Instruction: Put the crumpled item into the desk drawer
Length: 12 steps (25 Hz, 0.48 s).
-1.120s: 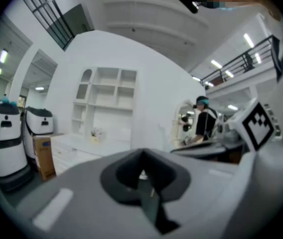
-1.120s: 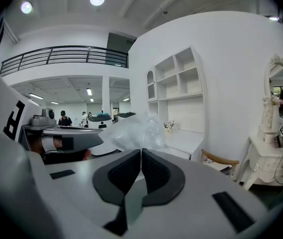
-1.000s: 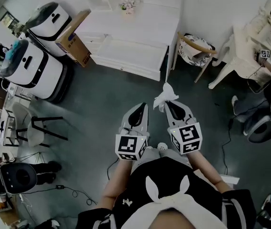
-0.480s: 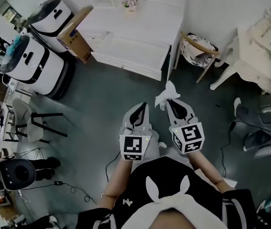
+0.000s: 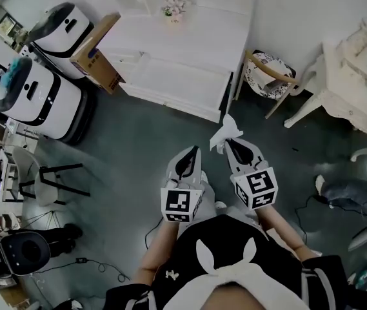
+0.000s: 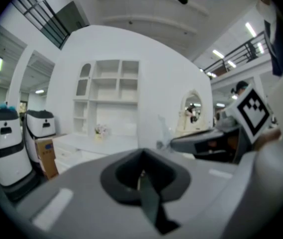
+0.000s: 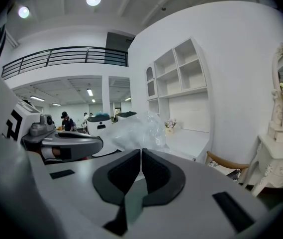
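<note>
A crumpled piece of clear white plastic (image 5: pixel 225 131) sticks up from the tips of my right gripper (image 5: pixel 228 142), which is shut on it. In the right gripper view the plastic (image 7: pixel 134 131) bulges just past the closed jaws of the right gripper (image 7: pixel 141 153). My left gripper (image 5: pixel 192 150) is held level beside it on the left, shut with nothing in it; its jaws meet in the left gripper view (image 6: pixel 141 156). Both hover over the grey floor, short of the white desk (image 5: pixel 189 34). The desk drawer (image 5: pixel 173 82) looks pulled out at the desk's front.
Two white robots (image 5: pixel 38 95) and a cardboard box (image 5: pixel 96 53) stand left of the desk. A round wooden chair (image 5: pixel 267 70) sits at its right, with an ornate white vanity (image 5: pixel 357 86) beyond. A black stool (image 5: pixel 57 176) is at left. Flowers (image 5: pixel 172 8) stand on the desk.
The desk has drawn slightly closer and the furniture at right has shifted as the person moved. Both grippers keep the same pose, the plastic still in the right one.
</note>
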{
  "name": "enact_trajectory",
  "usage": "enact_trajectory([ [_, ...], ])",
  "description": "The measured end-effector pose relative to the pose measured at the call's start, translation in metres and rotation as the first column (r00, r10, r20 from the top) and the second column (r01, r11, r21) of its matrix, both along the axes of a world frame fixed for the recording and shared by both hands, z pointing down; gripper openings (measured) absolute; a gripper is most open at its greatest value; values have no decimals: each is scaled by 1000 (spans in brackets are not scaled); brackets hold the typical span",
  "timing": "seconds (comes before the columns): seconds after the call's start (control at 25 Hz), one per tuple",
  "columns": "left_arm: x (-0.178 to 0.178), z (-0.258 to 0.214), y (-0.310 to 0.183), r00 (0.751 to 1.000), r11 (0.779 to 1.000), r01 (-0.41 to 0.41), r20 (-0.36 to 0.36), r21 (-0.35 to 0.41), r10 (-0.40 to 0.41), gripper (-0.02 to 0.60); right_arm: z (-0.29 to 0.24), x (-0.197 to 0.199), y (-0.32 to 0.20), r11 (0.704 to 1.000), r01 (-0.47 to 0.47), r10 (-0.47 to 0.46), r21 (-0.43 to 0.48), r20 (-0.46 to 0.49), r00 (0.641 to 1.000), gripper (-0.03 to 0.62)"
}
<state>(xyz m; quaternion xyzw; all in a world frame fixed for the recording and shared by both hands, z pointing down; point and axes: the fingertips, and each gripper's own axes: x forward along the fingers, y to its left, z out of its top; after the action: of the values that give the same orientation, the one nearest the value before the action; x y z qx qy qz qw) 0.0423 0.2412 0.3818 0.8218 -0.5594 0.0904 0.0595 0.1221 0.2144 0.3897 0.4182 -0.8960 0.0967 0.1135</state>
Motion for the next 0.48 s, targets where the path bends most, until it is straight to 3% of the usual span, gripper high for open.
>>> enact_trajectory([
  [0.2, -12, -3, -37, 997, 998, -21, 80, 62, 16, 5, -2, -11, -37, 1000, -20, 20, -5, 8, 1000, 9],
  [0.48, -19, 9, -82, 996, 998, -63, 58, 14, 63, 5, 6, -20, -78, 999, -41, 41, -28, 2, 999, 9],
])
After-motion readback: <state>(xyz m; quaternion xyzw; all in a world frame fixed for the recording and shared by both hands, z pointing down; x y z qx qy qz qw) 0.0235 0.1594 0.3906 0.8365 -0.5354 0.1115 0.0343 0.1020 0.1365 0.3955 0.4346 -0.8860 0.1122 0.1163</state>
